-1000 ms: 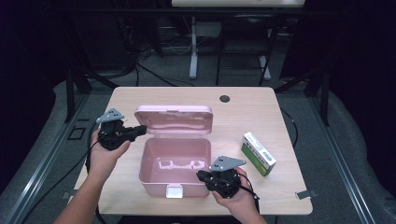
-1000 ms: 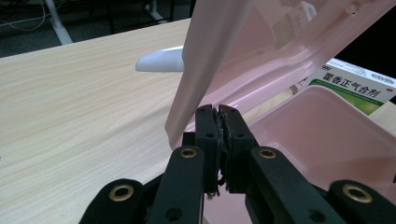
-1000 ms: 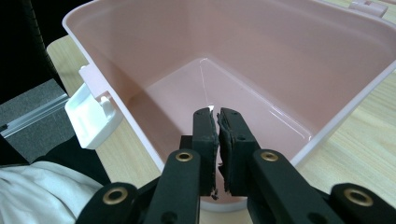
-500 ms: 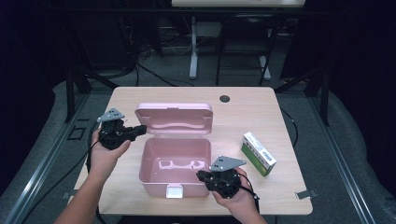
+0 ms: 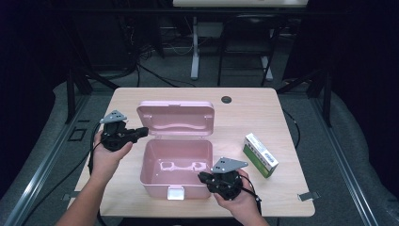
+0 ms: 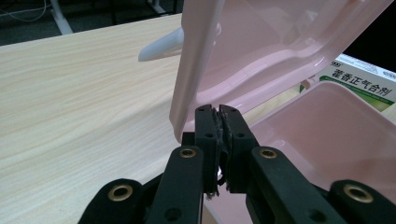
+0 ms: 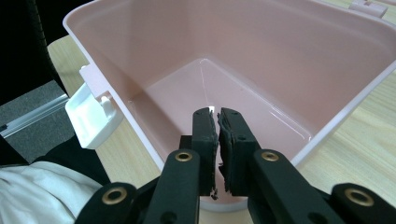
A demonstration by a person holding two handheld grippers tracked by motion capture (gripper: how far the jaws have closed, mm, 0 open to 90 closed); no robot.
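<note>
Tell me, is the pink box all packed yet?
Not yet. Done: the pink box sits with its lid up. Right now the left gripper is shut at the lid's edge and the right gripper shut at the box's front corner. The green carton lies outside, probably going in next.

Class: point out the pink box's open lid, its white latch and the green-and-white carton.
open lid (image 5: pixel 176 118), high view, middle of its inner face.
white latch (image 5: pixel 175 192), high view, its front flap.
green-and-white carton (image 5: pixel 260 154), high view, its top face.

You can't read the print on the green-and-white carton (image 5: pixel 260 154) from the high view. In the left gripper view the raised pink lid (image 6: pixel 261 51) hides most of it, and the top edge cuts that lid off.
</note>
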